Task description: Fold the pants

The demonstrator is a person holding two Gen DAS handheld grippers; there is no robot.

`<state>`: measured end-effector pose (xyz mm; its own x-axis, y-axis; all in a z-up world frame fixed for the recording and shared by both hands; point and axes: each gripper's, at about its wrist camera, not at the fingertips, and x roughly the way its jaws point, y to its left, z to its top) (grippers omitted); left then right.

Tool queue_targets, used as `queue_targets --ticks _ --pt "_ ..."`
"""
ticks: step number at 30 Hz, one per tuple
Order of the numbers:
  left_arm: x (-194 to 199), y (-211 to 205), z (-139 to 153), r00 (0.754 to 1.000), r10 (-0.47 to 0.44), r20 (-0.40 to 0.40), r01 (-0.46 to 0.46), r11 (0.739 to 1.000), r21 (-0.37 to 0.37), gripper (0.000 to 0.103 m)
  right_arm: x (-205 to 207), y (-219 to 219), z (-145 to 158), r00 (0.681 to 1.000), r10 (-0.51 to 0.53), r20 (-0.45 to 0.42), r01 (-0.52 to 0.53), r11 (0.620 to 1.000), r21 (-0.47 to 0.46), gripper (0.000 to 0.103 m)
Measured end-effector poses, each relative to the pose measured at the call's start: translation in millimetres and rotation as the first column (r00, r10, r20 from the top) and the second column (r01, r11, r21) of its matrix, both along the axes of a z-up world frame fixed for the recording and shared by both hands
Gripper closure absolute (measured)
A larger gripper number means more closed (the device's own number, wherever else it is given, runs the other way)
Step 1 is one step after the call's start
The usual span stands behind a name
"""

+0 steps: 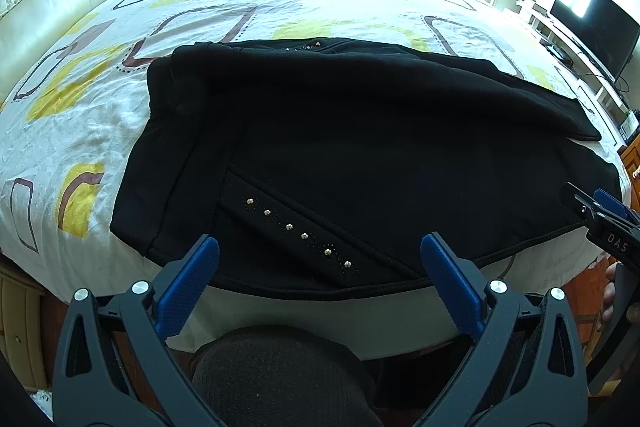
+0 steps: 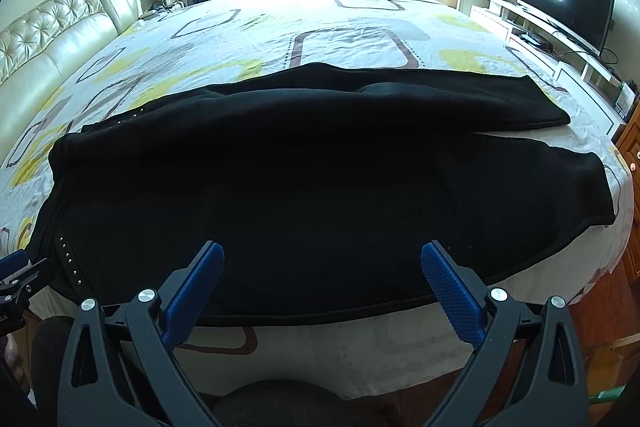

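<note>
Black pants (image 1: pixel 320 147) lie spread across the bed (image 1: pixel 100 115), waistband at 9 o'clock in the left wrist view, legs running toward 3 o'clock, the far leg lapped partly over the near one. A row of studs (image 1: pixel 298 231) slants along the pocket at about 6 o'clock, just ahead of the left gripper (image 1: pixel 319 247). That gripper hovers over the near hem with its blue pads (image 1: pixel 192 283) wide apart, holding nothing. At 3 o'clock the right gripper's tip shows at the frame edge. In its own view, the right gripper (image 2: pixel 322 257) hangs above the pants' near edge, pads likewise spread and empty. A headboard (image 2: pixel 52 27) stands at 10 o'clock, a TV (image 2: pixel 566 1) at 2 o'clock.
</note>
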<state>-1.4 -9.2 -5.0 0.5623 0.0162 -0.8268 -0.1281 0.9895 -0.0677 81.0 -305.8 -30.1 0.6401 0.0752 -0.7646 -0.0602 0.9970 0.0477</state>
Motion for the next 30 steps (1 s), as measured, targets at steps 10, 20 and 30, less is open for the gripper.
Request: queue_targets --ticks 10,20,30 --pt "-1.0 -1.6 -1.7 1.0 0.0 -0.005 0.0 1.0 0.0 0.002 -1.0 1.0 -1.9 1.0 0.006 -0.01 -0.006 1.0 0.003 0.004" --pt "-1.1 -2.3 -3.5 1.0 -0.005 -0.017 0.005 1.0 -0.01 0.002 -1.5 2.9 -3.3 1.0 0.013 -0.019 -0.013 1.0 0.003 0.004" --pt "-1.7 -4.4 -3.3 1.0 -0.015 -0.022 0.015 1.0 -0.015 0.002 -2.7 4.5 -5.2 0.999 0.015 -0.032 -0.015 1.0 0.011 0.004"
